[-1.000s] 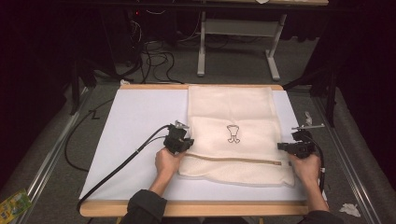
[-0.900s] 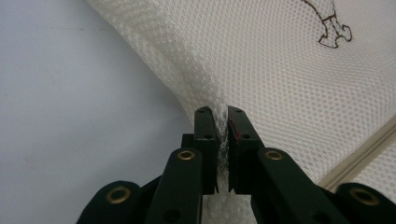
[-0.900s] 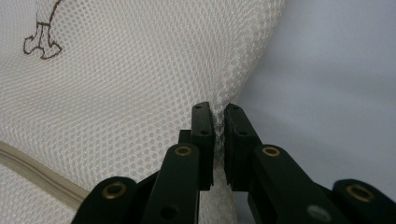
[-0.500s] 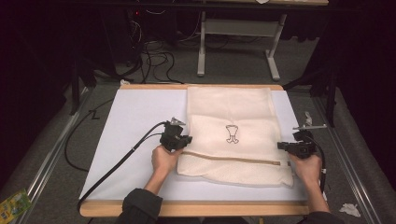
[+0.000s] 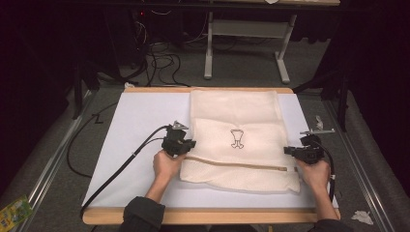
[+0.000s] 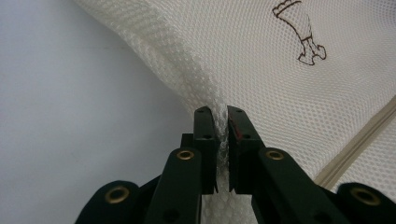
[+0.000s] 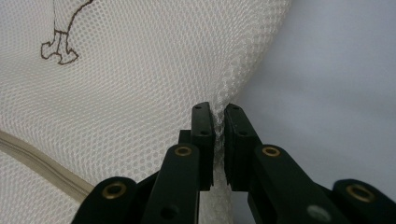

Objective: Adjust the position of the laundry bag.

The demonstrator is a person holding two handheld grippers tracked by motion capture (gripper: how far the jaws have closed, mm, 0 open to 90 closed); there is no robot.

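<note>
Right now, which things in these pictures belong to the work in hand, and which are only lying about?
In the job:
- mesh bag, pinched at both side edges
- left gripper, shut on its edge
- right gripper, shut on the opposite edge
- white table sheet under it

Lying about:
- crumpled scrap on the floor
- green packet
- floor cables

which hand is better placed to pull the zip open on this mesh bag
Right, probably. The right tool pinches the mesh bag at the edge beside the zip end, where a small tab seems to sit. The left tool grips the opposite edge and could anchor the bag.
</note>
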